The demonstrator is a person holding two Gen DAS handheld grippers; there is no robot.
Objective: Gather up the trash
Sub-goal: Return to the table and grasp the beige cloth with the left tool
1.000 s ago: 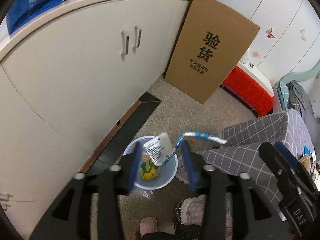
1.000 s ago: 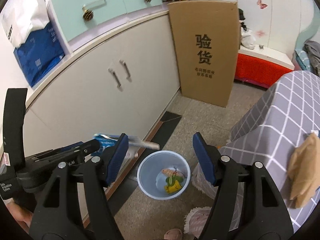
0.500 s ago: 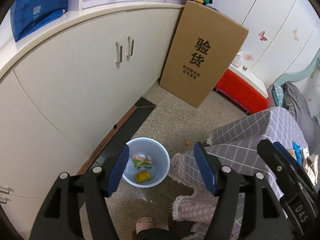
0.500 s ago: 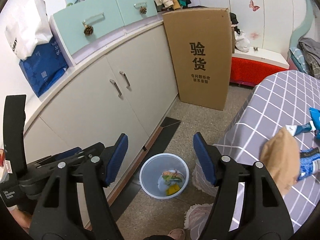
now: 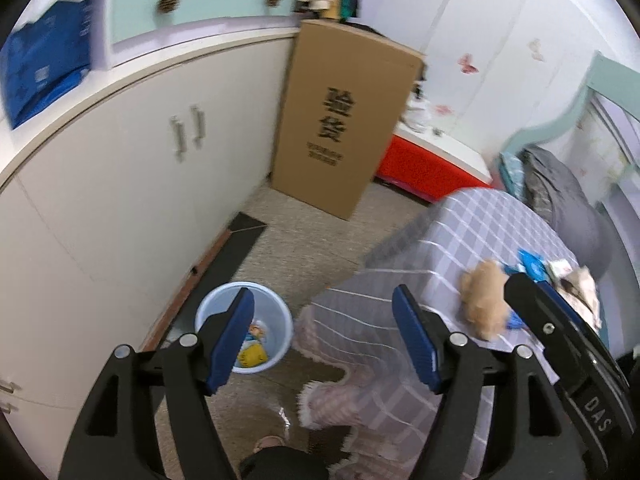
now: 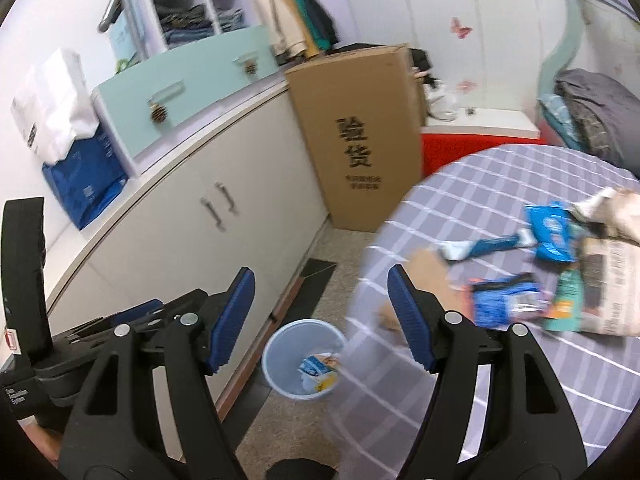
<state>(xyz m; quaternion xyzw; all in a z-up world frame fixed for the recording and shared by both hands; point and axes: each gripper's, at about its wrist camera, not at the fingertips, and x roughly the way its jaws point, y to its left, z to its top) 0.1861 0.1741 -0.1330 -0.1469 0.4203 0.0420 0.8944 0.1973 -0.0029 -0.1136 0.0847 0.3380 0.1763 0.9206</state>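
A light blue trash bin [image 5: 267, 320] stands on the floor by the cabinet, with wrappers inside; it also shows in the right wrist view [image 6: 296, 356]. My left gripper [image 5: 323, 340] is open and empty, high above the bin and the table edge. My right gripper [image 6: 321, 322] is open and empty, above the bin too. On the grey checked table [image 6: 500, 360] lie a tan crumpled paper [image 5: 482, 300], blue wrappers [image 6: 550, 232], a blue-white toothpaste tube [image 6: 480, 246], a blue packet [image 6: 506, 304] and newspaper [image 6: 612, 284].
White cabinet [image 5: 120, 184] runs along the left. A tall cardboard box [image 5: 344, 120] leans at its end, with a red bench [image 5: 424, 164] behind. A fringed cloth hangs from the table edge [image 5: 328, 392]. A foot [image 5: 268, 446] shows at the bottom.
The left gripper let go of the white wrapper and tube into the bin and opened wide. Both grippers rose and swung right, bringing the table's trash into view.
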